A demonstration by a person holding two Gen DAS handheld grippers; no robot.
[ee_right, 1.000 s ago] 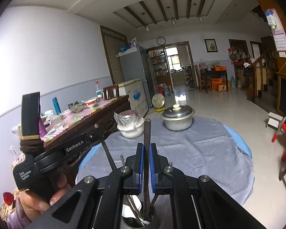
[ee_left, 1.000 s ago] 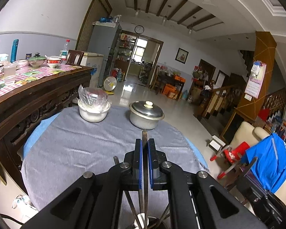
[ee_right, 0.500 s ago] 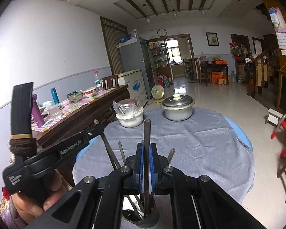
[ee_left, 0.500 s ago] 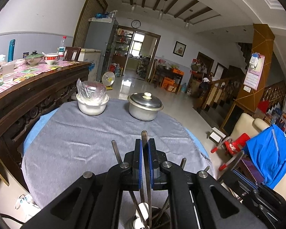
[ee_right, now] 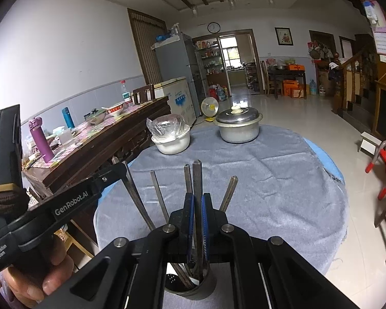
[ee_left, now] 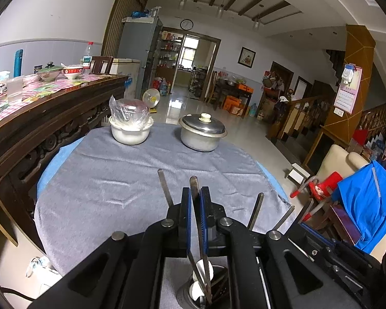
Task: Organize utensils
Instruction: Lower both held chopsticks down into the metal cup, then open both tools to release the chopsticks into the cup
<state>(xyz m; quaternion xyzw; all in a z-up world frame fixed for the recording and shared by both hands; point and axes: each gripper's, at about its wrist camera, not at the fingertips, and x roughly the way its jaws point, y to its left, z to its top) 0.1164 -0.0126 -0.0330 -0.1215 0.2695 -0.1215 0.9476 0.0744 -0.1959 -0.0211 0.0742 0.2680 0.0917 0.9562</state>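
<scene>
A metal utensil holder (ee_right: 193, 287) stands on the round grey-clothed table (ee_right: 270, 180), with several metal utensils upright in it; it also shows in the left wrist view (ee_left: 203, 293). My left gripper (ee_left: 196, 206) is shut on a metal utensil handle (ee_left: 194, 184) whose lower end reaches into the holder. My right gripper (ee_right: 197, 208) is shut on another metal utensil handle (ee_right: 197, 175), also standing in the holder. Loose handles (ee_right: 158, 193) lean beside it. The left gripper's body (ee_right: 51, 206) shows at the left of the right wrist view.
A lidded metal pot (ee_left: 202, 132) and a white bowl with plastic wrap (ee_left: 130, 126) stand at the table's far side. A dark wooden sideboard (ee_left: 46, 103) with bottles and bowls runs along the left. A blue garment on a chair (ee_left: 368, 206) is at right.
Both grippers have lowered their utensils toward and into the holder. More utensil handles now stand in view around the fingers.
</scene>
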